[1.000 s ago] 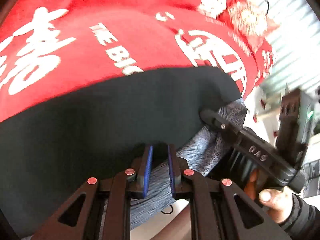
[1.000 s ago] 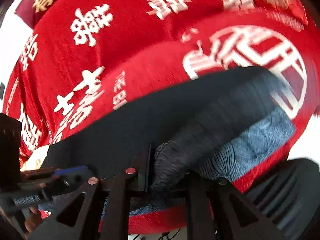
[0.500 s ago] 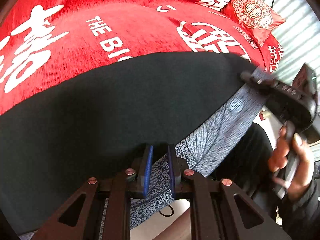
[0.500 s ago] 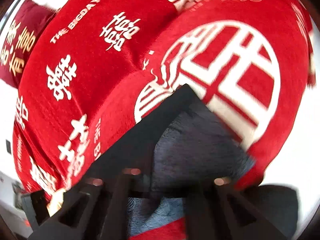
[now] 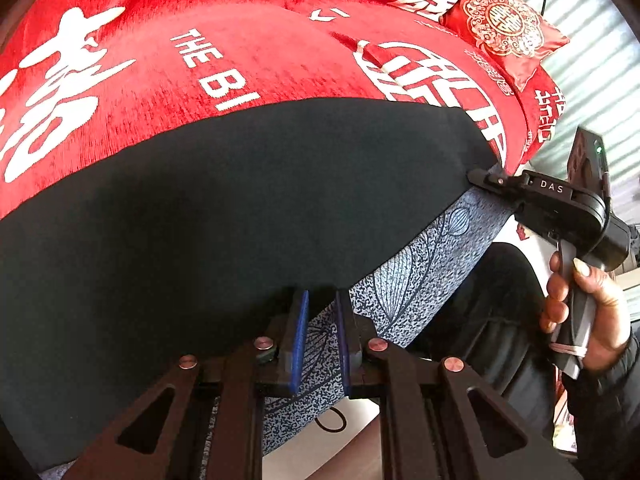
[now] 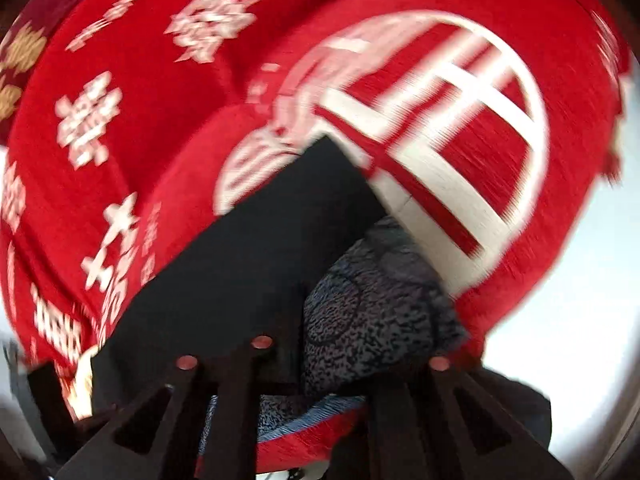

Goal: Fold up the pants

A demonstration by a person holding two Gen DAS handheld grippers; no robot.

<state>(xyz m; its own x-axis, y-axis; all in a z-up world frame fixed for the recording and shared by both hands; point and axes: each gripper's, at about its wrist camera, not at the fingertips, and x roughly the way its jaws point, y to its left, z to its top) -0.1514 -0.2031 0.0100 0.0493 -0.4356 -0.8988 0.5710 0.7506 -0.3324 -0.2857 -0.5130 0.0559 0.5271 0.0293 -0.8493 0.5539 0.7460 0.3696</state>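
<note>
- Pants (image 5: 224, 216): black, spread flat over a red bedspread (image 5: 248, 28) on a bed; they fill the near and middle of the left wrist view.
- Waistband (image 5: 424, 276): blue-grey with a leaf print, running along the near edge from the left gripper out to the right gripper.
- Left gripper (image 5: 320, 332): at the near edge, its blue-padded fingers (image 5: 299, 334) clenched on the waistband, which passes between them.
- Right gripper (image 5: 486, 178): seen from the left wrist view at the right corner of the pants, its tip on the waistband corner. A hand (image 5: 584, 308) in a dark sleeve holds its handle.
- Right wrist view is motion-blurred. The right gripper's (image 6: 320, 344) jaws are opening; bunched waistband cloth (image 6: 372, 312) sits between the fingers, and contact still appears to hold in the left wrist view.
- Same view: a black corner of the pants (image 6: 280, 248) points to the far side, over a large white round emblem (image 6: 432, 132) on the bedspread.
- Bedspread print: white characters and the letters "THE BI" visible above the pants' far edge.
- Red cushion (image 5: 504, 20) with a gold medallion at the far right of the bed.
- Corrugated wall (image 5: 592, 64) beyond the bed on the right.
</note>
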